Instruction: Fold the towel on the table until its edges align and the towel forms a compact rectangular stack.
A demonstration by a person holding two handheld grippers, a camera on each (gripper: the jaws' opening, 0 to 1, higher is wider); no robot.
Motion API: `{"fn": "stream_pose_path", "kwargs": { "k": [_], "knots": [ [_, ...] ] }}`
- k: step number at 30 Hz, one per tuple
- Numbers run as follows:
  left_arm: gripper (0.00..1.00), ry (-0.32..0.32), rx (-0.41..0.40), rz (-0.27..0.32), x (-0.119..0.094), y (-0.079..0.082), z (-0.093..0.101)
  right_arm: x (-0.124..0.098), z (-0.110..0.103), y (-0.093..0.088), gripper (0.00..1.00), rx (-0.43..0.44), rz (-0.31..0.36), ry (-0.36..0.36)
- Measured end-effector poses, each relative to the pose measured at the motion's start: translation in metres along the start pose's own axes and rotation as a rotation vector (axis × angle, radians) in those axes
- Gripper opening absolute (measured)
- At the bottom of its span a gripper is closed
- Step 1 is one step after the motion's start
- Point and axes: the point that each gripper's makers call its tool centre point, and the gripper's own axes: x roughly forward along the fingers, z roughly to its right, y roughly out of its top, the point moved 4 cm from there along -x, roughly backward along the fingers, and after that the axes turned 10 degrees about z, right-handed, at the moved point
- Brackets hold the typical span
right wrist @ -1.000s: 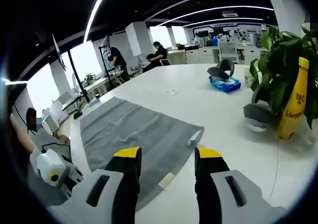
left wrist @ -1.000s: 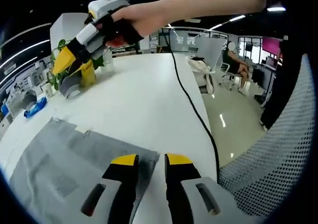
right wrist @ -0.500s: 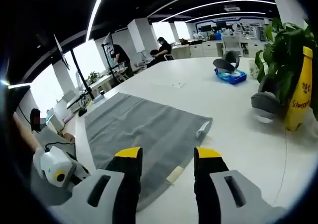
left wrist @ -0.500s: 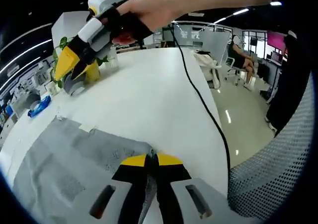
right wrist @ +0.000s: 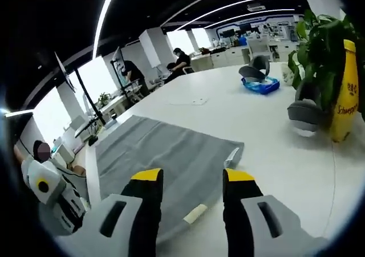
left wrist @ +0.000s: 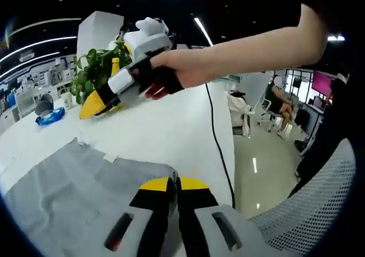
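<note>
The left tool (left wrist: 174, 183), spread a second ago, is now pinching the near corner of the grey towel (left wrist: 63, 194) on the white surface (left wrist: 171, 131). The right tool (right wrist: 191, 177) stays spread above the towel's far edge.

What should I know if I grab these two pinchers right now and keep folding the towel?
Left gripper: shut on a corner of the grey towel.
Right gripper: open, hovering above the towel's near edge, holding nothing.
The towel lies spread flat on the white table, with no fold yet.
Done: one corner gripped.
Left: grip a second corner with the right gripper, fold the towel over, line up the edges, and repeat until it is a compact rectangle.
</note>
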Motion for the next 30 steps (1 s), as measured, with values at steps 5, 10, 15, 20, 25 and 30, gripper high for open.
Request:
{"fn": "stream_pose_path", "kwargs": {
  "k": [5, 10, 15, 20, 25, 30],
  "knots": [
    [0.04, -0.022, -0.04, 0.035, -0.001, 0.016, 0.012, 0.005, 0.02, -0.001, 0.31, -0.003, -0.027, -0.065],
    [0.04, -0.072, -0.034, 0.066, 0.0, 0.027, 0.025, 0.008, 0.038, -0.002, 0.18, -0.008, -0.051, -0.113],
    [0.03, -0.089, -0.038, 0.078, -0.002, 0.035, 0.033, 0.011, 0.064, -0.014, 0.19, -0.069, -0.137, -0.204],
    [0.04, -0.099, -0.047, 0.093, -0.001, 0.041, 0.036, 0.011, 0.088, -0.028, 0.18, -0.171, -0.226, -0.286],
    [0.04, -0.104, -0.046, 0.089, -0.002, 0.042, 0.038, 0.019, 0.093, -0.041, 0.13, -0.16, -0.272, -0.273],
    [0.04, -0.108, -0.053, 0.096, -0.001, 0.046, 0.039, 0.025, 0.092, -0.045, 0.09, -0.171, -0.3, -0.252]
  ]
}}
